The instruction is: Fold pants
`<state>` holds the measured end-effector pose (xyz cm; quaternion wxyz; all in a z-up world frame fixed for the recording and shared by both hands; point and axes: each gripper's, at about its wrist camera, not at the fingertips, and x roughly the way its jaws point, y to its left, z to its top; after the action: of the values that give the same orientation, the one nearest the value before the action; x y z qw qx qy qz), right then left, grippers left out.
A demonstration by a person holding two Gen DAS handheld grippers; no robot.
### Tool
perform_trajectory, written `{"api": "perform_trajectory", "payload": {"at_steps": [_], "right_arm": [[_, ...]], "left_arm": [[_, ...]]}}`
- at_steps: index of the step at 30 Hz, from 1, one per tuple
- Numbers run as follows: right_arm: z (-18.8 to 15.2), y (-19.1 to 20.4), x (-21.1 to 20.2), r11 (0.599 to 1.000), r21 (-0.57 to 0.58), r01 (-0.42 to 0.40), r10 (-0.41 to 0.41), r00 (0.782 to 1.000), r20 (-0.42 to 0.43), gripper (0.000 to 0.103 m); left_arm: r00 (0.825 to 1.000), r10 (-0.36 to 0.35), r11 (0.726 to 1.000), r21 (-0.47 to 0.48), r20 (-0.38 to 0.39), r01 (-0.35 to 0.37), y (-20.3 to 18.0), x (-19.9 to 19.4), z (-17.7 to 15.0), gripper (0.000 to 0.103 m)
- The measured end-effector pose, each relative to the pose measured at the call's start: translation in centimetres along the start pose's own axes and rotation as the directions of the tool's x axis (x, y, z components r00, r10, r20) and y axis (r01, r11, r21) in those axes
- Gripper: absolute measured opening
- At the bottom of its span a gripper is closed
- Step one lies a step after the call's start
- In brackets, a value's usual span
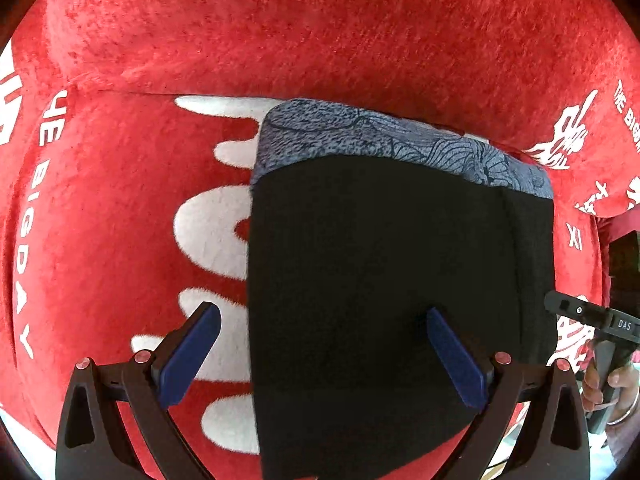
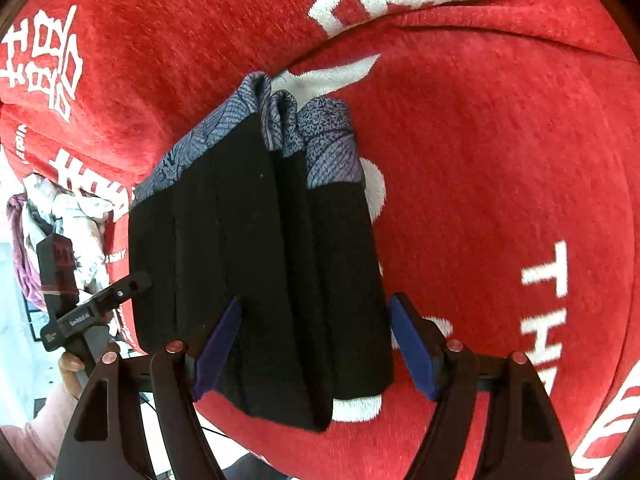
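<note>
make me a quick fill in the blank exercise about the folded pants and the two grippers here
1. The folded pants are mostly ____ in colour, with a grey-blue patterned band at the far end.
2. The pants lie on a ____ blanket with white lettering.
3. The fingers of the left gripper and the right gripper stand ____, gripping nothing.
4. The pads on the gripper fingers are ____ in colour.

Missing words: black; red; open; blue
</note>
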<state>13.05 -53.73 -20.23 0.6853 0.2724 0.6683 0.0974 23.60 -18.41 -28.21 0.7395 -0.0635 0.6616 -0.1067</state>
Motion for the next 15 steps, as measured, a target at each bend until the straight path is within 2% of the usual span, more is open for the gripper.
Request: {"api": "perform_trajectory", "payload": {"at_steps": [8,9,13,14,15], "right_arm": [[1.7,-0.7,1.9,0.995,0.011,-0.103,0.103,0.994,-0.035,0.081],[1.9,-0.9,2.2,0.992,0.022,-0.124,0.124,0.992,-0.036,0.084],[2.6,-1.4,2.6,0.984,0.051,-0.172,0.173,0.985,0.001,0.086],[2.7,-1.4,2.5,0.984,0.056,-0.171,0.171,0.985,0.002,0.084],[2.8,-1.3,2.5,0.985,0.061,-0.163,0.163,0.987,0.001,0.079]], "left_arm": [[0.997,-0.077,0.997,-0.014,0.002,0.077,1.6,1.2,0.4,0.103],[0.996,-0.088,0.996,-0.023,-0.004,0.088,1.9,1.4,0.3,0.103],[0.987,-0.161,0.985,-0.065,-0.014,0.160,2.3,2.6,0.7,0.103],[0.986,-0.166,0.984,-0.064,-0.009,0.165,2.3,2.6,0.7,0.103],[0.987,-0.162,0.985,-0.059,-0.002,0.162,2.1,2.6,0.7,0.103]]}}
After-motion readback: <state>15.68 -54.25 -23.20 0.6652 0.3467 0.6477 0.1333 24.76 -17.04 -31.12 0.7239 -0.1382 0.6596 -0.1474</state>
